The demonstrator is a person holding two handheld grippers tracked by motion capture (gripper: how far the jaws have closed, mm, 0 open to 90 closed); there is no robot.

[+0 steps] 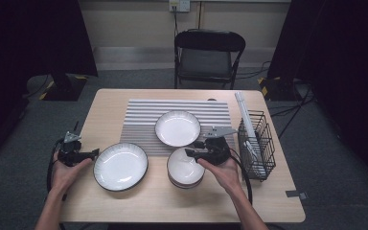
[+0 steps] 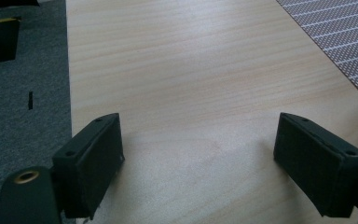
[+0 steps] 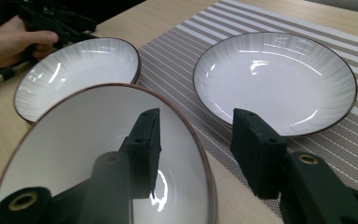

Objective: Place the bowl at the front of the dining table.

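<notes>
A small white bowl (image 1: 186, 167) with a dark rim sits near the table's front, apparently on top of a stack. My right gripper (image 1: 191, 151) straddles its far rim. In the right gripper view the right gripper (image 3: 196, 140) is open, one jaw inside the bowl (image 3: 74, 140), the other outside, and the pads stand clear of the rim. A wide white plate (image 1: 178, 128) lies on the striped placemat (image 1: 139, 120). Another plate (image 1: 120, 166) rests to the left. My left gripper (image 1: 95, 153) stands open beside that plate, over bare wood (image 2: 198, 154).
A black wire basket (image 1: 256, 143) holding white sticks stands at the table's right edge, close behind my right hand. A folding chair (image 1: 208, 52) stands beyond the far edge. The table's left edge (image 2: 67, 93) drops to grey carpet.
</notes>
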